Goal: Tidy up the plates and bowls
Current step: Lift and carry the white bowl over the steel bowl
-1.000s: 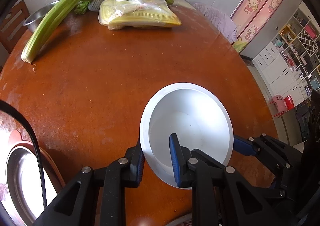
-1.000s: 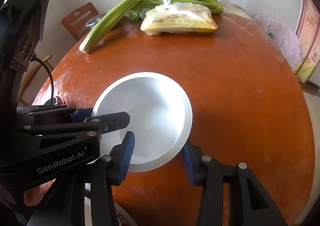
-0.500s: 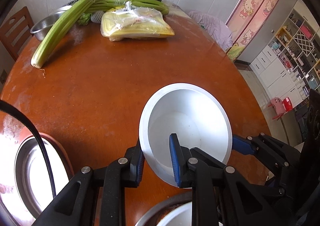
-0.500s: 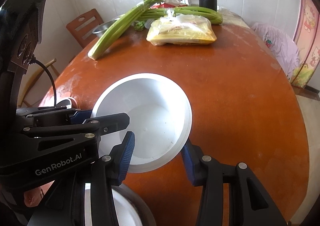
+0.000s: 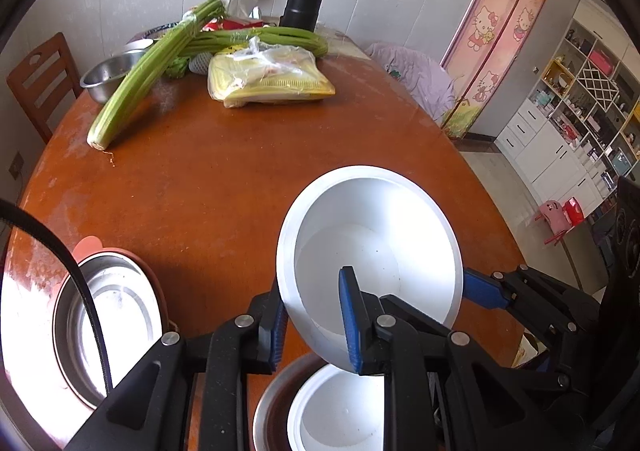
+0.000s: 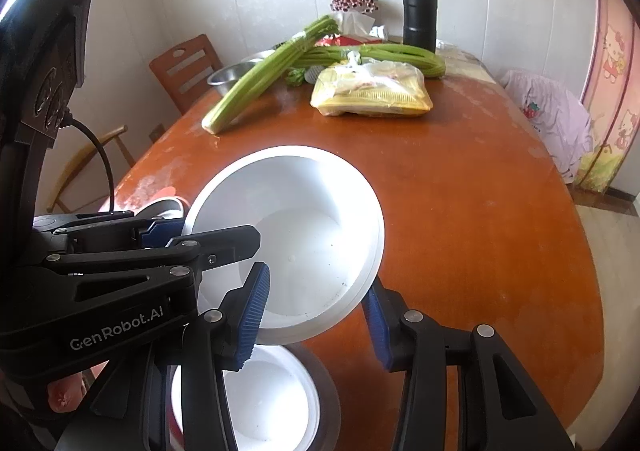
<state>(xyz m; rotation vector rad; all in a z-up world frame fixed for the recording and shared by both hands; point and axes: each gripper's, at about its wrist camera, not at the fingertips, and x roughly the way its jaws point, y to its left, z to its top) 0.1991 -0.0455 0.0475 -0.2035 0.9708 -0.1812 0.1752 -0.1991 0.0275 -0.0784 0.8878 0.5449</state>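
The left gripper (image 5: 312, 325) has its fingers clamped on the near wall of the white bowl (image 5: 372, 243), 1 finger outside and 1 inside, and the bowl hangs tilted above the table (image 5: 224, 187). The right gripper (image 6: 316, 317) has its fingers spread on either side of the bowl's rim; whether they touch it I cannot tell. Directly below sits a second white bowl (image 6: 264, 403) nested in a metal dish (image 5: 276, 403), likely the stacking target. To do this step well, I would level the held bowl first, centre it over the lower one, then lower it straight so the rims meet evenly. Release only once it is seated, since a tilted drop could chip or skid.
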